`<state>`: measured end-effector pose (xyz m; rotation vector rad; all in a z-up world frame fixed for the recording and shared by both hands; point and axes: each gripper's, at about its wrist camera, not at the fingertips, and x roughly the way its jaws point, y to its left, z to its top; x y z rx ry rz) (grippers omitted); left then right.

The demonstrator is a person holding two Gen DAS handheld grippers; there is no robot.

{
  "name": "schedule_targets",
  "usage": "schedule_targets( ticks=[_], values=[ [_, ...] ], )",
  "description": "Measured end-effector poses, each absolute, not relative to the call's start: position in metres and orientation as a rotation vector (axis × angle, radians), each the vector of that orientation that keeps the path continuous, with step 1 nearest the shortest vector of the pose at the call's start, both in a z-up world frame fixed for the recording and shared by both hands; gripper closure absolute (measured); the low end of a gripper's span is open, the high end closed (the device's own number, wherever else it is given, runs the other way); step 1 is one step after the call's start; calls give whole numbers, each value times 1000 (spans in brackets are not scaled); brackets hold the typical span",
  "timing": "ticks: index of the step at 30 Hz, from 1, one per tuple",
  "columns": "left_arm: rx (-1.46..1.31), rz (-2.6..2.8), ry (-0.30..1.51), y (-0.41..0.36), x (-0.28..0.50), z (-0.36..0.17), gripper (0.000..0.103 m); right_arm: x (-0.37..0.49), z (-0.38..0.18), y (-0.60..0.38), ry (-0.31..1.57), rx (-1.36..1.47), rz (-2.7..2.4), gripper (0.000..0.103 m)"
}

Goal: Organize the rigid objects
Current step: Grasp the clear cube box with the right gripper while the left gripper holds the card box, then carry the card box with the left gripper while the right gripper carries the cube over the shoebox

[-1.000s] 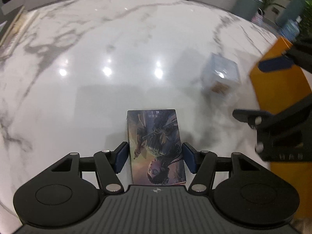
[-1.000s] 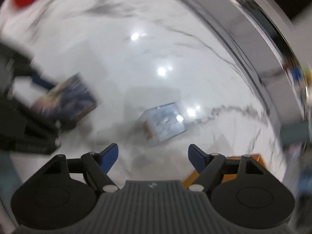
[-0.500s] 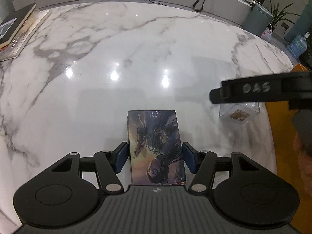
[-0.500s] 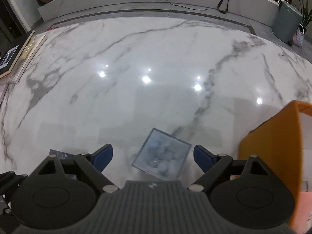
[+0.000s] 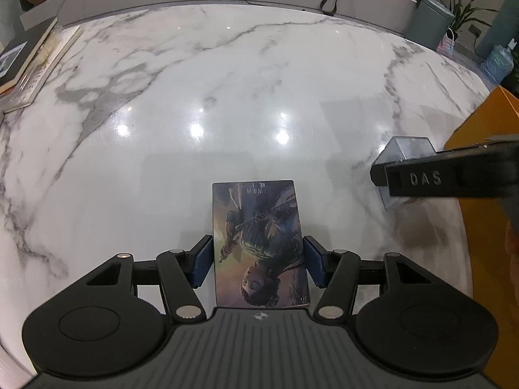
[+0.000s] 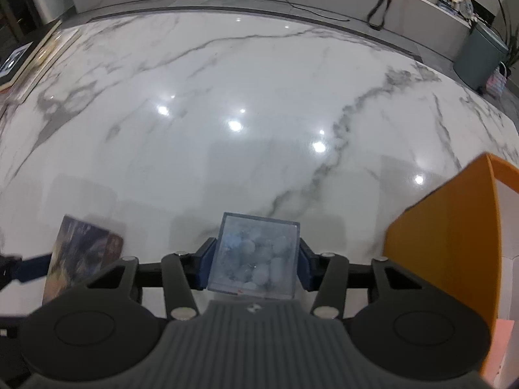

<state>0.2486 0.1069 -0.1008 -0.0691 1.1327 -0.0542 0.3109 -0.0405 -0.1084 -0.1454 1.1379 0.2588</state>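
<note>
My left gripper (image 5: 258, 261) is shut on an illustrated card box (image 5: 259, 243), its blue pads against both long sides; the box lies flat over the white marble table (image 5: 194, 97). My right gripper (image 6: 256, 264) is shut on a clear plastic box (image 6: 256, 259) holding pale rounded pieces. In the left wrist view the clear box (image 5: 408, 149) shows at right, partly hidden by the right gripper's black body (image 5: 447, 178). The card box also shows at lower left in the right wrist view (image 6: 81, 253).
An orange open box (image 6: 454, 236) stands at the table's right edge, also seen in the left wrist view (image 5: 486, 194). Books (image 5: 22, 61) lie at the far left. A grey ledge (image 5: 227, 3) and a bin (image 5: 428, 22) stand beyond the table.
My right gripper moved down around the clear box and closed its pads on it. My left gripper stayed shut on the card box.
</note>
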Motion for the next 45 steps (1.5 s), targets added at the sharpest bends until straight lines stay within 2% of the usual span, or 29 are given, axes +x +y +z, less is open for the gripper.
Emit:
schedule_targets(
  ticks=[12,23,28,35,45],
  values=[
    [-143,-127,1093,105,224,-92,37,247,-68,-44,1055,-179,398,54],
    [-169,-232,966,76,208,-20,37,199,-4,-99,893,-79,367,54],
    [-169,-342,942,39,213,13,37,188,24,-140,855,-79,311,54],
    [-185,-499,968,-32,228,39,37,183,33,-201,848,-156,202,54],
    [-95,-552,1044,-131,263,12,37,190,10,-274,855,-261,190,54]
  ],
)
